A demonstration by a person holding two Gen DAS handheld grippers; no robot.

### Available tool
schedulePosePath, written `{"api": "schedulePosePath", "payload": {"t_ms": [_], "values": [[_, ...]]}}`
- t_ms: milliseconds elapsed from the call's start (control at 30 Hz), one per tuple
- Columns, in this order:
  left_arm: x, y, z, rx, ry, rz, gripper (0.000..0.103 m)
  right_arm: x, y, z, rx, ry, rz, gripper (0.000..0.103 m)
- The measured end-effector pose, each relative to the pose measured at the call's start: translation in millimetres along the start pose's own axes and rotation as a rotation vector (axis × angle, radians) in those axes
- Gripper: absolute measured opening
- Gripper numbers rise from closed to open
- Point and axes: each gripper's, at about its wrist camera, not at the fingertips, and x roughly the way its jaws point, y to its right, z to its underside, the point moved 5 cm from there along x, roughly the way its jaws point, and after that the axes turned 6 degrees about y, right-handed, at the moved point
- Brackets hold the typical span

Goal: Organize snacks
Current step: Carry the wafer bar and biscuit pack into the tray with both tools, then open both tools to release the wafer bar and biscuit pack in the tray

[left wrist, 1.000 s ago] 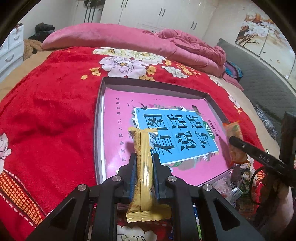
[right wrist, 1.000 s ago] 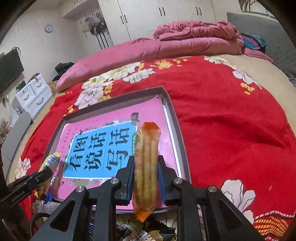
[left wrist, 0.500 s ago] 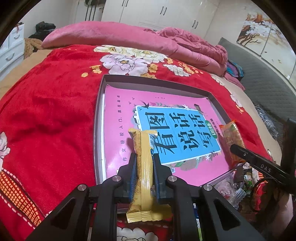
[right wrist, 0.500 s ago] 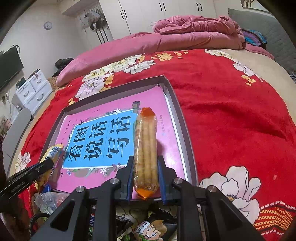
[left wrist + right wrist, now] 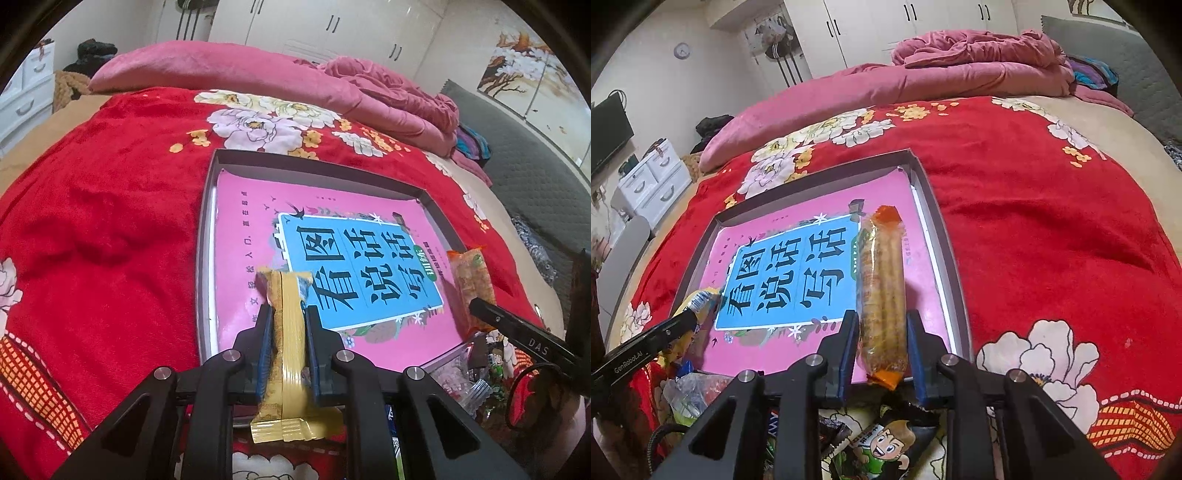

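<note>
Basically, left wrist view: left gripper [image 5: 287,325] clamps the yellow wafer pack [image 5: 286,343] over the tray [image 5: 207,236] near-left edge, may drop outside; right wrist view: right gripper [image 5: 881,332] jaws look slightly slack around the orange cracker pack [image 5: 882,288], could slip short onto the loose snack pile [image 5: 879,443].
</note>
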Motion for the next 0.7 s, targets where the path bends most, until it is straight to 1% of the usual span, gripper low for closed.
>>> {"api": "schedulePosePath", "payload": {"t_ms": [133,700], "values": [[-2,0,-1,0.011,0.010,-0.010,0.018,-2,3,1,0.003,-0.004,0.016,0.032],[9,1,-7,0.028,0.024,-0.028,0.018,-21,14,2,0.029,0.011,0.053,0.037]]}}
